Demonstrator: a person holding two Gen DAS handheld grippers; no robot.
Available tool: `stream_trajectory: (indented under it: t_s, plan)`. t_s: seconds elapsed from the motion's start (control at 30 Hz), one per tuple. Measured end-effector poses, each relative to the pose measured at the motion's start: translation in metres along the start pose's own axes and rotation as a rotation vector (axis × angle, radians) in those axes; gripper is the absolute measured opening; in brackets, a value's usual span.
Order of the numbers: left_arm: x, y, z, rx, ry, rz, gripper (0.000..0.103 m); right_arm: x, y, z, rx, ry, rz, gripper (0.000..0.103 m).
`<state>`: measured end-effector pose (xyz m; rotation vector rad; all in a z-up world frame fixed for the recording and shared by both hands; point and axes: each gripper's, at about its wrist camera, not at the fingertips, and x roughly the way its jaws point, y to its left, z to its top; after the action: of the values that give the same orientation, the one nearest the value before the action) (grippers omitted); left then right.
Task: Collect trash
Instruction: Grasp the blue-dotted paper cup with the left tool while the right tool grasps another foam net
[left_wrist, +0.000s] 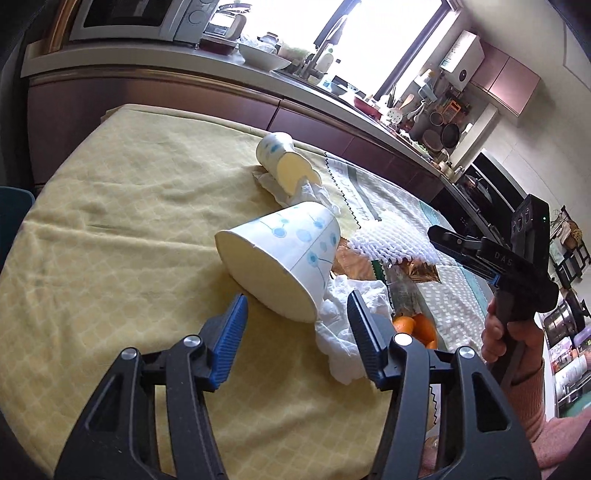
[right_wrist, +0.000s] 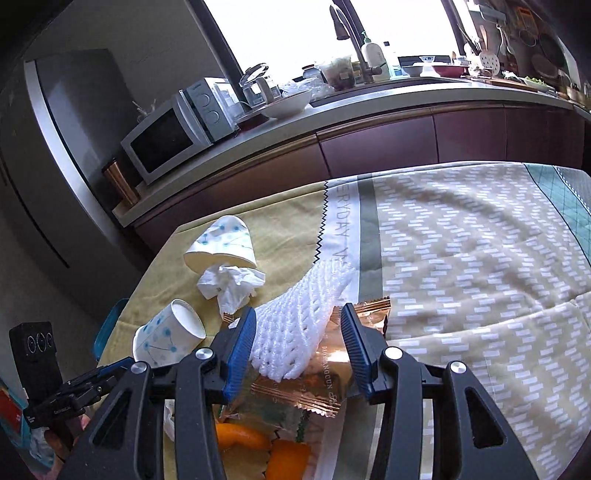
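Trash lies on the cloth-covered table (left_wrist: 110, 229). A tipped paper cup (left_wrist: 284, 254) with blue dots lies just ahead of my open left gripper (left_wrist: 297, 315). A crumpled tissue (left_wrist: 340, 328) lies beside its right finger. A second cup (left_wrist: 280, 162) lies farther back on another tissue. A white foam fruit net (right_wrist: 295, 325) rests on a copper snack wrapper (right_wrist: 317, 384), both between the fingers of my open right gripper (right_wrist: 297, 334). Orange peel (right_wrist: 258, 443) lies under that gripper. Both cups show in the right wrist view, the near one (right_wrist: 170, 336) and the far one (right_wrist: 221, 240).
A kitchen counter (right_wrist: 369, 107) with a microwave (right_wrist: 166, 140), bowl and sink runs behind the table. A patterned cloth (right_wrist: 480, 258) covers the table's right part. The right gripper (left_wrist: 443, 240) and the hand holding it show at the right of the left wrist view.
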<state>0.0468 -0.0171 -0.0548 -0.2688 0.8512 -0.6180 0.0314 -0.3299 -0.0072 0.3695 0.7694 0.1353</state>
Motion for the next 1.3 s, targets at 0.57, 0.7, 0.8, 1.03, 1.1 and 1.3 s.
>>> stream_trajectory:
  t_s: [0.57, 0.7, 0.8, 1.03, 1.1, 1.3]
  plan:
    - [0.037, 0.011, 0.009, -0.107, 0.075, -0.046, 0.02, 0.015, -0.007, -0.003, 0.051, 0.043, 0.044, 0.026]
    - [0.036, 0.008, 0.01, -0.096, 0.062, -0.039, 0.011, 0.013, -0.007, -0.003, 0.05, 0.037, 0.048, 0.018]
    - [0.031, 0.007, 0.01, -0.085, 0.048, -0.035, 0.008, 0.011, -0.005, -0.003, 0.047, 0.029, 0.052, 0.013]
    - [0.013, 0.005, 0.013, -0.052, 0.004, -0.013, 0.004, 0.002, 0.007, 0.0, 0.013, -0.009, 0.069, 0.011]
    - [0.008, 0.007, 0.013, -0.053, 0.0, -0.003, 0.004, -0.001, 0.011, 0.001, 0.006, -0.023, 0.075, 0.01]
    - [-0.012, 0.018, 0.01, -0.053, -0.022, 0.026, 0.004, -0.013, 0.026, 0.005, -0.018, -0.074, 0.108, 0.01]
